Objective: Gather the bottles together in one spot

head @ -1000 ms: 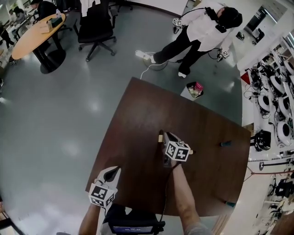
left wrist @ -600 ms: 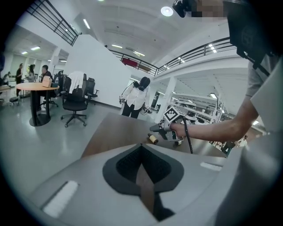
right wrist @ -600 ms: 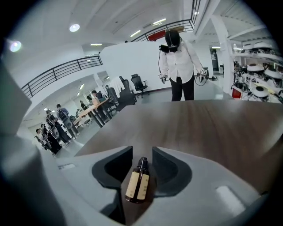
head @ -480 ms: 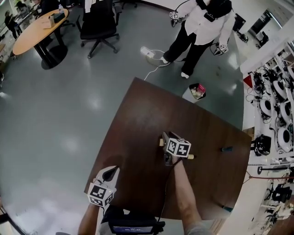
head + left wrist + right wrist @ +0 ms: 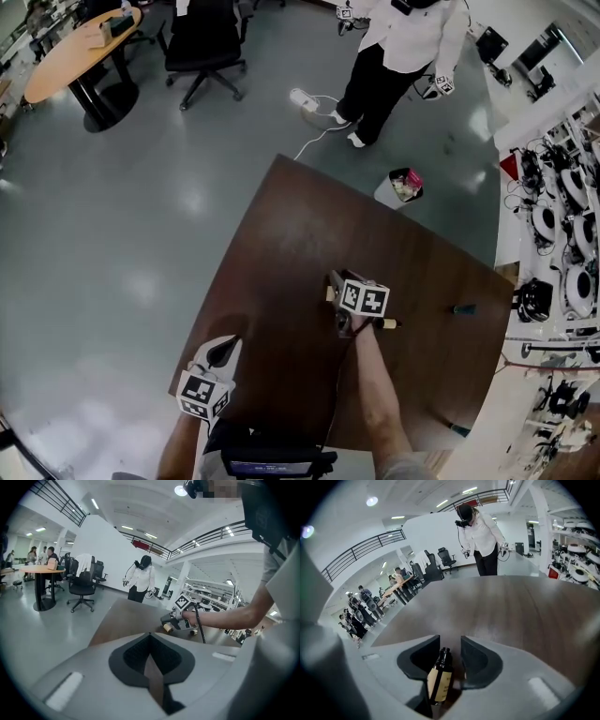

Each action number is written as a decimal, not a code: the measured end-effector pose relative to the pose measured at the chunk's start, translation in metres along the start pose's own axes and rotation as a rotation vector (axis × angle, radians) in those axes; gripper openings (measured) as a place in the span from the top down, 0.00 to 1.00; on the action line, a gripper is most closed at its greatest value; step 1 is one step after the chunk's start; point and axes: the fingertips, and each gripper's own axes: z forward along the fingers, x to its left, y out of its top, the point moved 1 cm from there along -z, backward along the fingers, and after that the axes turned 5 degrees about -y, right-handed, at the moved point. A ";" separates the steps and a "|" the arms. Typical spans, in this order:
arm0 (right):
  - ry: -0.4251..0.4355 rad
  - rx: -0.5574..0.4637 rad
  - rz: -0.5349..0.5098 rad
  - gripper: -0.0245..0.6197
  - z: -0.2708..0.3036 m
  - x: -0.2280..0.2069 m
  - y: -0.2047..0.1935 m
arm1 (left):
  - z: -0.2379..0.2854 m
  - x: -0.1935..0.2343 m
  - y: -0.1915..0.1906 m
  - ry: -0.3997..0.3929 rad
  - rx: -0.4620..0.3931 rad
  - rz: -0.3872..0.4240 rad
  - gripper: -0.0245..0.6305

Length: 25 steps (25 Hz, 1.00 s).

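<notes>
Head view: brown table [image 5: 281, 234] fills centre. Right gripper [image 5: 450, 640] angles down over mid-table. Its jaws have just been opening and stand moderately apart, with the amber bottle [image 5: 439, 681] tilted between them, not clamped. Left gripper [image 5: 150, 634] sits at the table's near-left corner, jaw tips together, nothing in them. Teal bottle [image 5: 461, 307] lies toward the table's right edge, second teal bottle [image 5: 457, 429] at its near-right edge

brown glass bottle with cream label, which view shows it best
Right gripper view: the brown glass bottle leans between the right gripper's jaws, which just opened. Head view: tan sliver. Left gripper view: distant speck.
</notes>
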 end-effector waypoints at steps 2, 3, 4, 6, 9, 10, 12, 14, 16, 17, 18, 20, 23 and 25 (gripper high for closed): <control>0.002 0.019 -0.003 0.75 0.001 -0.001 -0.003 | 0.002 0.001 0.002 0.003 0.000 -0.002 0.96; 0.005 0.027 -0.003 0.75 0.002 -0.001 -0.004 | 0.003 0.001 0.003 0.004 -0.001 -0.003 0.96; 0.008 0.032 0.000 0.75 0.002 -0.001 -0.004 | 0.004 0.001 0.003 0.005 -0.001 -0.003 0.96; 0.009 0.035 0.007 0.79 0.002 -0.003 -0.006 | 0.005 0.002 0.001 0.009 0.001 -0.005 0.96; 0.006 0.039 0.005 0.83 0.002 -0.002 -0.005 | 0.005 0.004 0.002 0.011 0.001 -0.007 0.96; 0.006 0.043 0.004 0.83 0.003 -0.002 -0.005 | 0.005 0.005 0.002 0.012 0.001 -0.008 0.96; 0.007 0.047 0.007 0.83 0.003 -0.002 -0.004 | 0.005 0.006 0.003 0.013 0.001 -0.009 0.96; 0.008 0.044 0.017 0.84 0.004 -0.004 -0.004 | 0.006 0.006 0.002 0.013 0.002 -0.009 0.96; 0.012 0.035 0.032 0.84 0.004 -0.004 -0.004 | 0.006 0.007 0.000 0.014 0.002 -0.009 0.96; 0.014 0.030 0.038 0.85 0.003 -0.003 -0.003 | 0.005 0.008 0.000 0.014 0.003 -0.010 0.96; 0.016 0.025 0.042 0.85 0.003 -0.001 -0.003 | 0.004 0.009 0.000 0.014 0.003 -0.012 0.96; 0.017 0.019 0.044 0.86 0.001 0.000 -0.003 | 0.002 0.009 0.000 0.015 0.003 -0.014 0.96; 0.017 0.012 0.047 0.86 -0.002 -0.002 -0.007 | 0.002 0.007 0.000 0.013 0.000 -0.011 0.96; 0.017 0.007 0.049 0.87 -0.006 -0.003 -0.007 | 0.002 0.006 0.000 0.012 0.001 -0.009 0.96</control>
